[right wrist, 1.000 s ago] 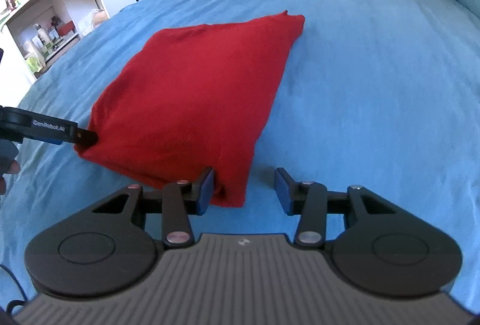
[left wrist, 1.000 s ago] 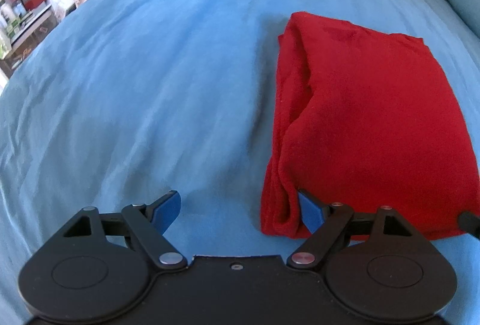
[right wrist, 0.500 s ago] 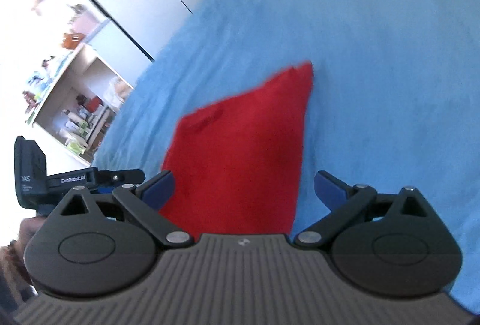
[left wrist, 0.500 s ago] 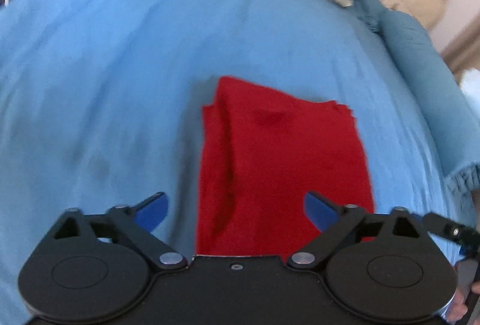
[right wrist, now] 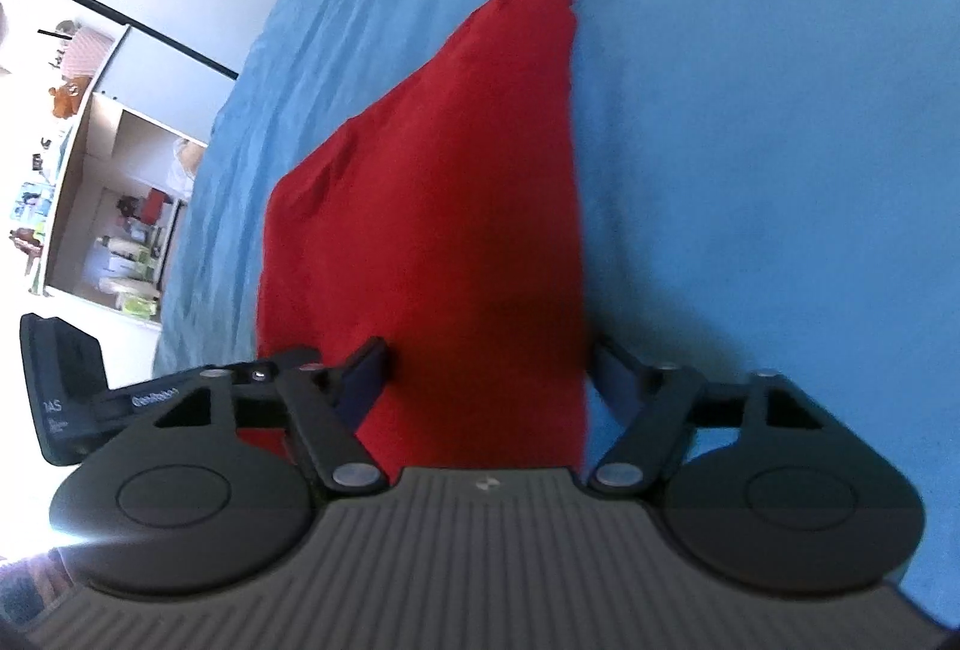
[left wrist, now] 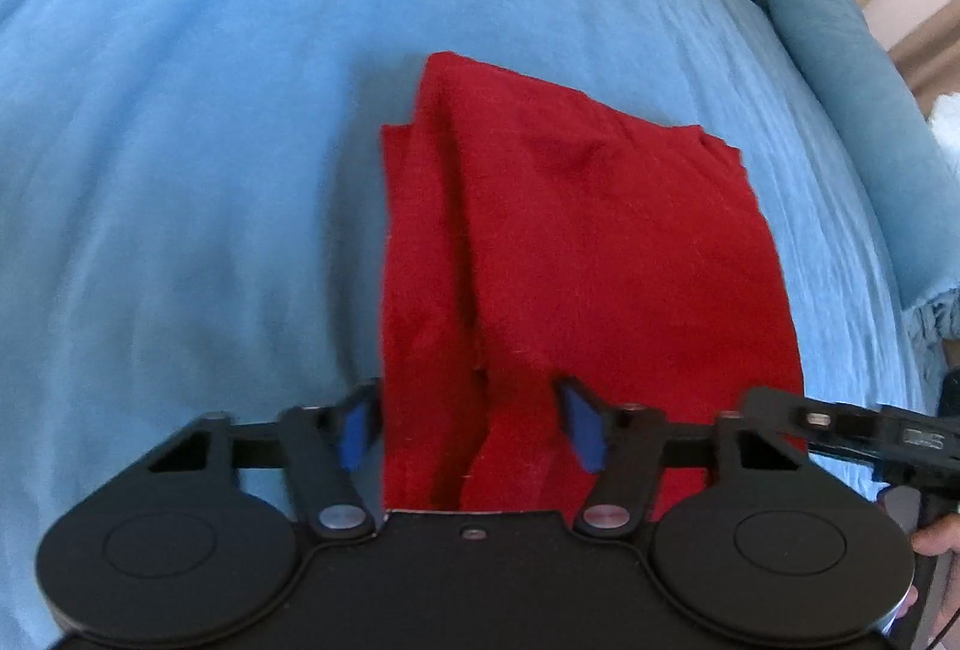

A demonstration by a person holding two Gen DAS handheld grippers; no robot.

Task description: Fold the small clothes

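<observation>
a wide blue bedspread (left wrist: 180, 170) fills both views, with a blue bolster (left wrist: 840, 50) along its far edge. on it lies a folded red garment (left wrist: 570, 260), flat, its near edge reaching under both grippers. the left gripper (left wrist: 471, 428) straddles the garment's near left corner, jaws closing, pads not pressing yet. the right gripper (right wrist: 486, 380) spans the near right corner, jaws closing too, cloth between them, ungripped.

One folded red garment (left wrist: 576, 254) is seen on one blue bedspread (left wrist: 180, 170); two grippers are counted, left gripper (left wrist: 471, 425) and right gripper (right wrist: 486, 374), and one shelf unit (right wrist: 114, 206)
</observation>
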